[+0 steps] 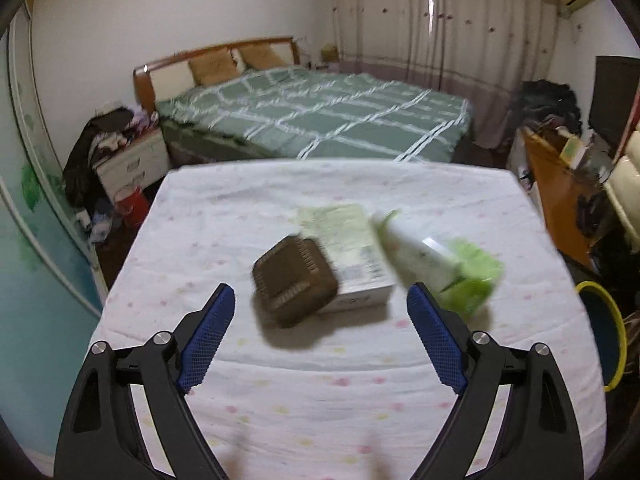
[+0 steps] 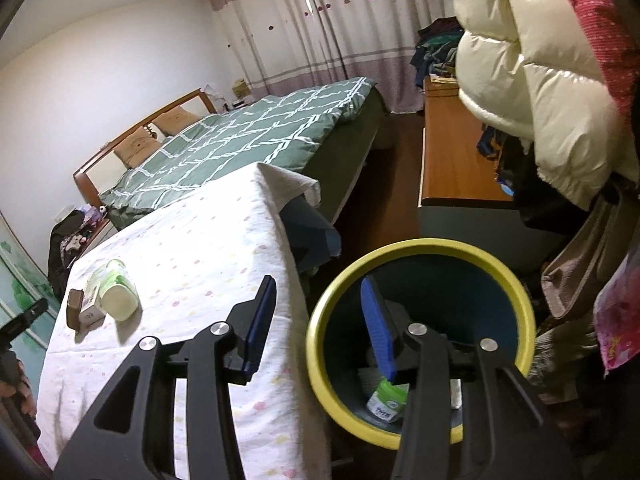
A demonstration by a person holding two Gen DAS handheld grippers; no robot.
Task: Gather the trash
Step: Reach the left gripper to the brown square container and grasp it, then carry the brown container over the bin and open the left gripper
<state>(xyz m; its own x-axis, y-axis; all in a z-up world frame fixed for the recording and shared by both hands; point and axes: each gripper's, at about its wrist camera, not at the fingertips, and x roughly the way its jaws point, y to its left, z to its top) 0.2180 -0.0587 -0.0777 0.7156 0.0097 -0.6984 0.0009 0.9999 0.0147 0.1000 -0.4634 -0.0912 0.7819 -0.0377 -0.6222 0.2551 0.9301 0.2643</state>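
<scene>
Left gripper point(image 1: 321, 312) jaws wide, clear table point(image 1: 280, 412) before brown box point(image 1: 295, 281).

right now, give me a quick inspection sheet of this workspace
surface: table under a white cloth with pastel spots, mostly bare
job's things: brown box leaning on a white carton, green-and-white packet beside them; yellow-rimmed bin off the table edge with a small green-and-white bottle inside
clutter: clothes piled on the nightstand
grippers: left gripper open, empty, facing the brown box; right gripper open over the bin, nothing between its fingers
cables: nothing seen
surroundings: bed with green checked quilt, curtains, wooden desk, cream puffer jacket
</scene>
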